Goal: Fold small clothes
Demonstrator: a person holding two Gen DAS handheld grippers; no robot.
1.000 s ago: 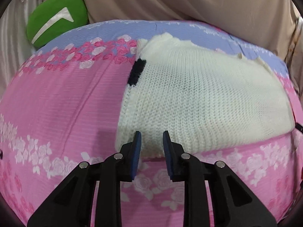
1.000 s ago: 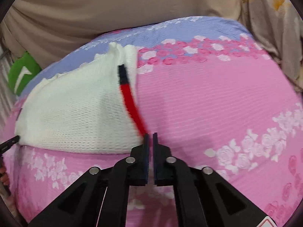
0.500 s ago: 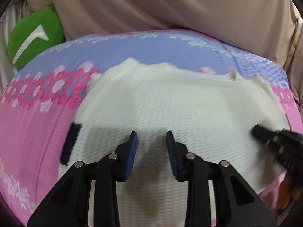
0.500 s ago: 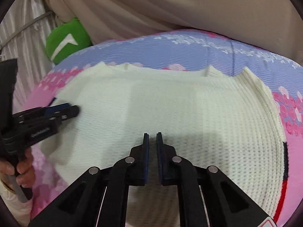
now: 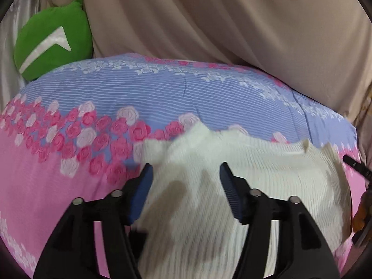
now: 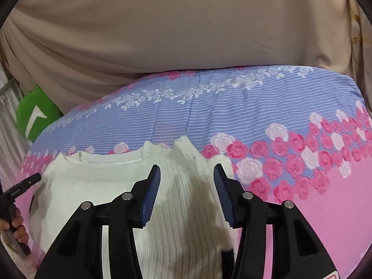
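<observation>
The white knit sweater (image 5: 244, 186) lies flat on the flowery bedspread (image 5: 69, 174), on the pink part, with its top edge just reaching the blue band.

In the left wrist view, a green pillow (image 5: 51, 39) sits far to the left of the sweater, behind the bed, next to the tan curtain (image 5: 232, 23). The left gripper (image 5: 186, 181) is over the left edge of the sweater. Its jaws are wide apart and hold nothing. The left finger (image 5: 139, 195) is right by the sweater's edge, and the other one is over the knit. I cannot tell if they touch the cloth. To the right of the sweater, a black tip of the other tool pokes in.

The right wrist view shows the sweater (image 6: 93, 186) from the other side. Only here can you see the person's left hand (image 6: 16, 227) to the left of the sweater, wrapped around the black handle. You also see the ribbed neck of the sweater. The right gripper (image 6: 187, 183) is over the right part of the sweater, with its jaws spread wide and nothing between them. Pink roses on the bedspread (image 6: 302, 209) are to the right of the sweater.
</observation>
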